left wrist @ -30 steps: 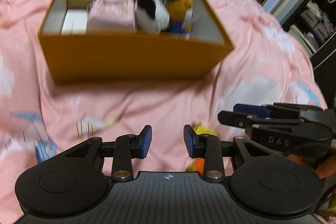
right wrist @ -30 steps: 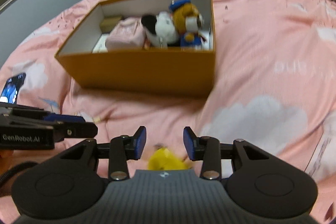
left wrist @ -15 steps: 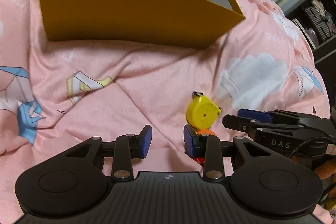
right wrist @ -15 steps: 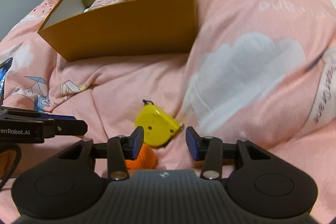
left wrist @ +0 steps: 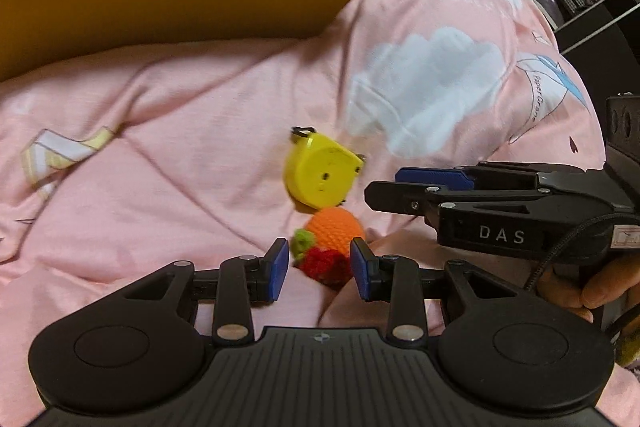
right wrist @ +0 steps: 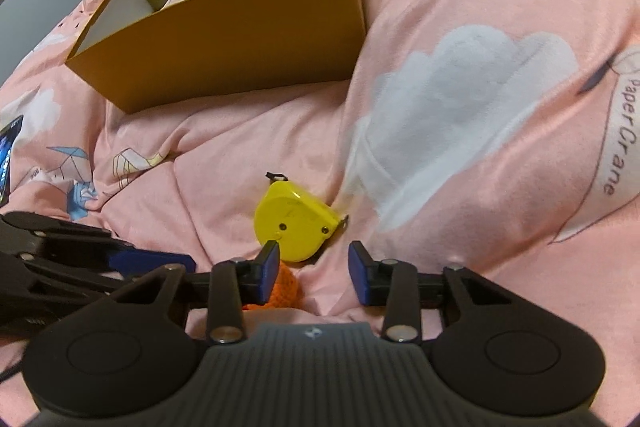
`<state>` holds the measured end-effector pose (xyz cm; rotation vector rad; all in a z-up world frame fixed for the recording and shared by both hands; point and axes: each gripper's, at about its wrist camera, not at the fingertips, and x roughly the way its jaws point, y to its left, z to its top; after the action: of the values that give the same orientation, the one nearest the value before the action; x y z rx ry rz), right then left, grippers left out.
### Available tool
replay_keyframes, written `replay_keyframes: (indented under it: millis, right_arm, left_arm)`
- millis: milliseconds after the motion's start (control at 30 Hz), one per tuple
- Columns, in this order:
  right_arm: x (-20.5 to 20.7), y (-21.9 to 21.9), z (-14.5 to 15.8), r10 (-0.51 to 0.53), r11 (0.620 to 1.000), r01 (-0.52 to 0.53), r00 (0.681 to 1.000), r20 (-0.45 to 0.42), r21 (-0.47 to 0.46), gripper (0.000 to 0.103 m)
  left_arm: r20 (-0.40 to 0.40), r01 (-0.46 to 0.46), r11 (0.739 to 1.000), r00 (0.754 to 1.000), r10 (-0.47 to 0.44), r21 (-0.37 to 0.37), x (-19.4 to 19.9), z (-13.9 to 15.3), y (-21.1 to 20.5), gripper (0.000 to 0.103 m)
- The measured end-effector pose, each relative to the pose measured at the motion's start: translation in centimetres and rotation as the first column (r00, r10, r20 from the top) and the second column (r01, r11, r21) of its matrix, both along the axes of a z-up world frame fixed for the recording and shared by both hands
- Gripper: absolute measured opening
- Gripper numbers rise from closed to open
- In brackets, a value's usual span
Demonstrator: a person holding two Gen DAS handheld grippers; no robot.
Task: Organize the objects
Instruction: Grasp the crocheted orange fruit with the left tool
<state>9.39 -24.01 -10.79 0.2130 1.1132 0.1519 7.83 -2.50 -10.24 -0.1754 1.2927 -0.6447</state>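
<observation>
Left wrist view: my spread left gripper (left wrist: 319,269) has dropped around the crocheted fruit (left wrist: 329,245), ready to pinch; right gripper (right wrist: 313,269) closing, empty.

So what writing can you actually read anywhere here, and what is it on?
"DAS": on the side of the right tongs.
"PaperCrane": printed on the pink bedspread, by a drawn paper crane.
Mirrored pale lettering higher on the bedspread: not readable.
Small red-edged sticker on the right tongs' body: too small to read.
Yellow tape measure: no readable text.
</observation>
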Motion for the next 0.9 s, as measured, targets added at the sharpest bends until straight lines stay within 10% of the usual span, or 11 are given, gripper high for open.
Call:
replay_keyframes:
  millis: [900]
  right_arm:
    - [-0.2,-0.3,0.2,-0.013,1.000,0.013,1.000,0.018,0.005,0.039]
  left_arm:
    - [0.012,-0.008,0.998,1.000,0.007,0.066,-0.1,-1.3,-1.6,0.048]
